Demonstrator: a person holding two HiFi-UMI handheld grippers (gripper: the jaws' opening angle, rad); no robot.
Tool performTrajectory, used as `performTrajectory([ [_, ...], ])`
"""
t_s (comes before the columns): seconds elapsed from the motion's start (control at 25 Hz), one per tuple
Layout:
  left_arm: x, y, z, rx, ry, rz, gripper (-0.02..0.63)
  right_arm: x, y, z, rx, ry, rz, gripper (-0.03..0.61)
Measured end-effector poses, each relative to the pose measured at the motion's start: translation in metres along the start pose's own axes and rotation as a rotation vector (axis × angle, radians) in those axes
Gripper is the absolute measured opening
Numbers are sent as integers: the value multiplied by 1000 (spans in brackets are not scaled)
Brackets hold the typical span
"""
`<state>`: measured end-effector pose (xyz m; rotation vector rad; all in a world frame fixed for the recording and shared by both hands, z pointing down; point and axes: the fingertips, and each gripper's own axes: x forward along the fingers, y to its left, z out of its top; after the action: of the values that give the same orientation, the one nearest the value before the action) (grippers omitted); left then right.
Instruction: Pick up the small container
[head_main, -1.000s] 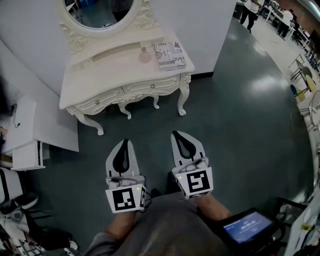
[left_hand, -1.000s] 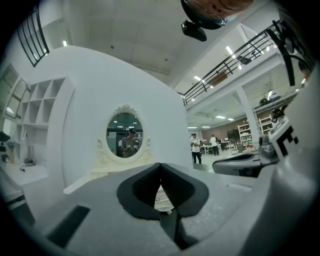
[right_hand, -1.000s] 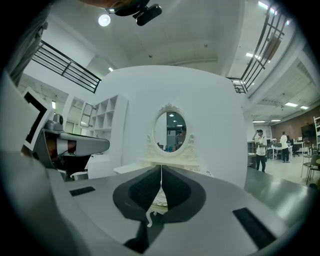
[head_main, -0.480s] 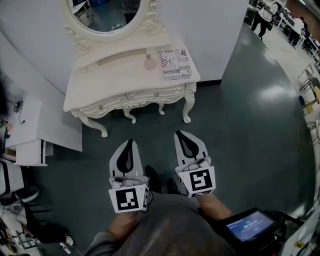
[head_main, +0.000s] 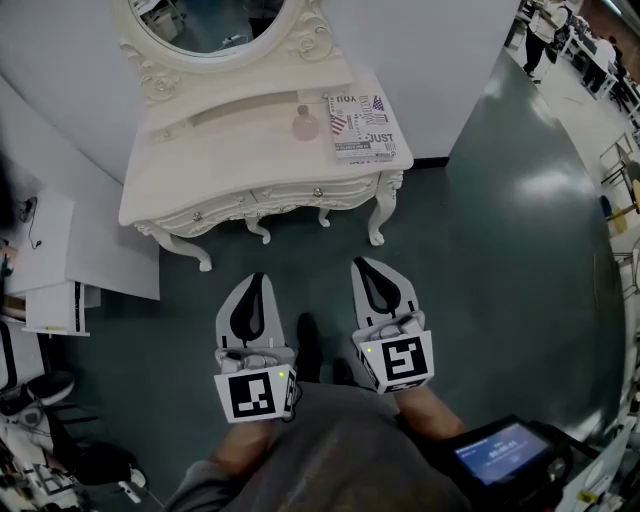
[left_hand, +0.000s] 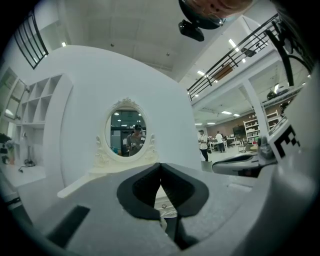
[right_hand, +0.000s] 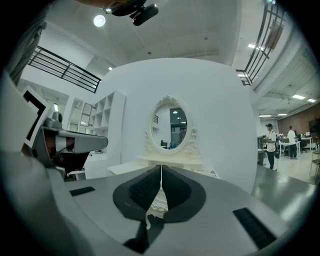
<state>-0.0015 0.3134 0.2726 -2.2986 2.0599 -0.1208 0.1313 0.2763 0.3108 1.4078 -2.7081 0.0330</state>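
The small container (head_main: 306, 122), a pale pink jar, stands on the white table (head_main: 215, 175) below the oval mirror (head_main: 215, 20), just left of a booklet (head_main: 362, 128). It lies well apart from both pairs of fingers, which hang over the dark floor (head_main: 480, 250) in front of the table. The booklet's cover reads "YOU" and "JUST". The left gripper (head_main: 254, 281) and right gripper (head_main: 364, 267) are held low and side by side before the person's body, pointing toward the table. The left fingers (left_hand: 145, 190) are pressed together with nothing between them, and so are the right fingers (right_hand: 145, 192).
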Motion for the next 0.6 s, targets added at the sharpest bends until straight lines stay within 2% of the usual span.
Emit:
performTrajectory([
  [0.32, 46, 46, -26, -33, 53, 5, 14, 68, 9, -15, 6, 60, 16, 15],
  [0.6, 98, 103, -21, -47, 31, -3, 14, 143, 14, 11, -33, 33, 11, 15],
])
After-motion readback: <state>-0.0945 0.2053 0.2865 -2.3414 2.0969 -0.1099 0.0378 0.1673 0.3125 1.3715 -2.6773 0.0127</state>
